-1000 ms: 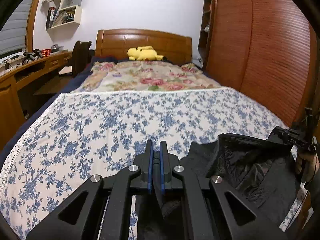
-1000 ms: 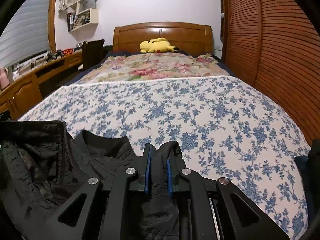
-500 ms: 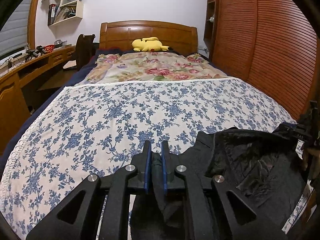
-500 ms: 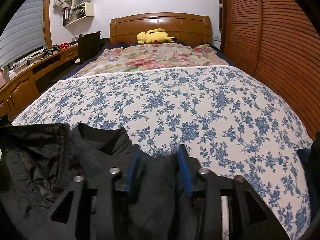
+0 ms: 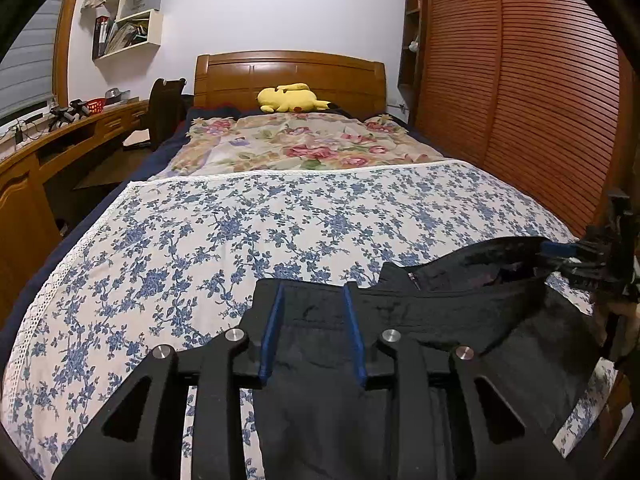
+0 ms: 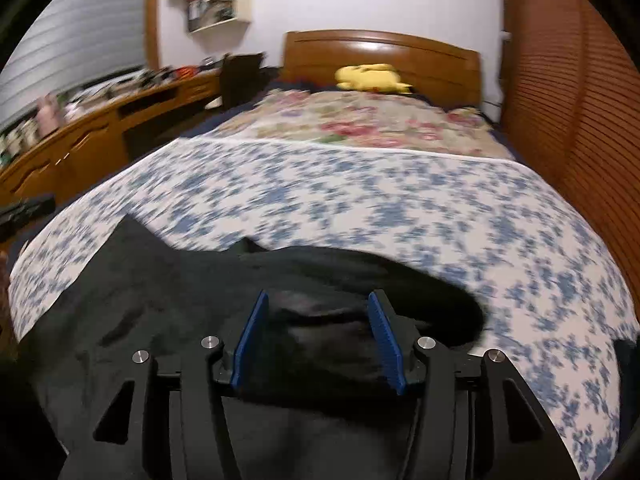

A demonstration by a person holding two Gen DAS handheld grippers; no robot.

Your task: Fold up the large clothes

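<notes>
A large black garment (image 5: 460, 320) lies spread on the near end of the blue-flowered sheet (image 5: 240, 240). In the left wrist view my left gripper (image 5: 313, 292) hovers over the garment's left part. Its jaws are opening, and the cloth shows between the blue pads (image 5: 272, 332) without being pressed. My right gripper (image 5: 592, 260) appears at the right edge, by the garment's far side. The right wrist view is blurred. There the right gripper (image 6: 318, 296) is also opening over the black garment (image 6: 180, 300), with its pads (image 6: 384, 340) apart and cloth under them.
A floral quilt (image 5: 300, 148), a yellow plush toy (image 5: 290, 98) and a wooden headboard (image 5: 288, 72) lie beyond. Slatted wardrobe doors (image 5: 540, 100) run along the right. On the left are a desk (image 5: 60, 140), a dark chair (image 5: 166, 108) and wall shelves (image 5: 128, 28).
Both grippers were shut on the black garment; their jaws have parted and let it go. The cloth now lies flatter on the sheet. The right gripper has swung sideways and rolled.
</notes>
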